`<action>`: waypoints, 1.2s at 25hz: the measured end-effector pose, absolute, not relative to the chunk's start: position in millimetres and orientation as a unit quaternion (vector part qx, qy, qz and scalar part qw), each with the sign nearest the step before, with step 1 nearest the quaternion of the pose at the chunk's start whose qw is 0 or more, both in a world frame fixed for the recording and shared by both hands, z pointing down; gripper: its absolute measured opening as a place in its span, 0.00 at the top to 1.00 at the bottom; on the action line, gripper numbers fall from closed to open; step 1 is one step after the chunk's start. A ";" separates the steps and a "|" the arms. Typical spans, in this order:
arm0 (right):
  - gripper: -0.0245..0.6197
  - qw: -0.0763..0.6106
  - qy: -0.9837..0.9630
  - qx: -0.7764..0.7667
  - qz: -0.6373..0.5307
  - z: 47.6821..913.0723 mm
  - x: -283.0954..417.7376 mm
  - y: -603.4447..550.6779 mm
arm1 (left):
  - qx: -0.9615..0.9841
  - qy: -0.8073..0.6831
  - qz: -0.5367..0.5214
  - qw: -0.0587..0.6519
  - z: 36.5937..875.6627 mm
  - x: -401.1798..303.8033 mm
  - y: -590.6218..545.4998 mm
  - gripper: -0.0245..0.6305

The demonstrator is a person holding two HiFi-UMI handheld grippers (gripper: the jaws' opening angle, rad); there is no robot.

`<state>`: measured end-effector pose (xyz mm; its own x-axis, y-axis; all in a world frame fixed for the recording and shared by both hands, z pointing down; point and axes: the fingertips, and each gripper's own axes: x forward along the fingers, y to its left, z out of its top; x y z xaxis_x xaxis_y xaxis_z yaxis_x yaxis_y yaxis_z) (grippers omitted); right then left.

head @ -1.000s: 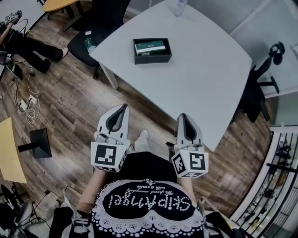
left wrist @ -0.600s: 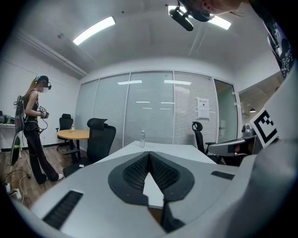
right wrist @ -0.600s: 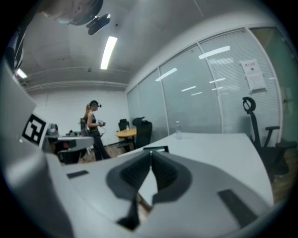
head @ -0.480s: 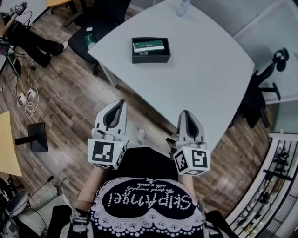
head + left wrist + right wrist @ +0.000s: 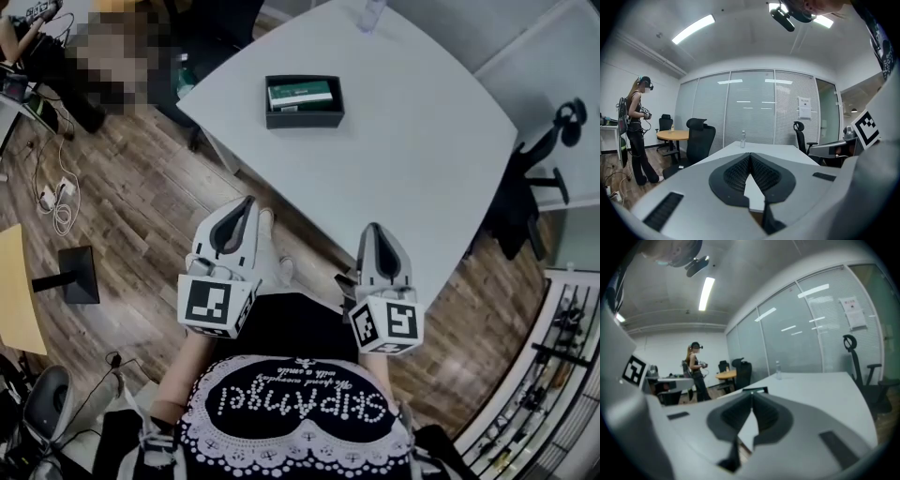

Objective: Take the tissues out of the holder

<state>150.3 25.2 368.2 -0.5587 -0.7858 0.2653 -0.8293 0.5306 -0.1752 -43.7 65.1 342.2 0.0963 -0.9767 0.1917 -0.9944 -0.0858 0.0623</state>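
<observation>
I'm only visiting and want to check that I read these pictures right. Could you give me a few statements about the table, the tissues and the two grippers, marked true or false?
1. The tissue pack lies inside the black holder on the white table. True.
2. The left gripper has hold of the tissues. False: it is shut on nothing, well apart from the holder.
3. A bottle stands at the table's far side. True.
4. The right gripper is wide open. False: its jaws are together, with nothing between them.
</observation>
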 end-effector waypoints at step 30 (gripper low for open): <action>0.91 0.084 -0.818 0.550 0.146 357.4 45.4 -128.5 | 0.795 -0.597 0.042 0.101 338.9 -155.5 -127.4 0.93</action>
<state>45.4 -128.5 357.4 -0.3804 -0.8758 0.2972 -0.9245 0.3518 -0.1467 -155.5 -127.4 338.9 0.2839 -0.9403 0.1879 -0.9574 -0.2671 0.1102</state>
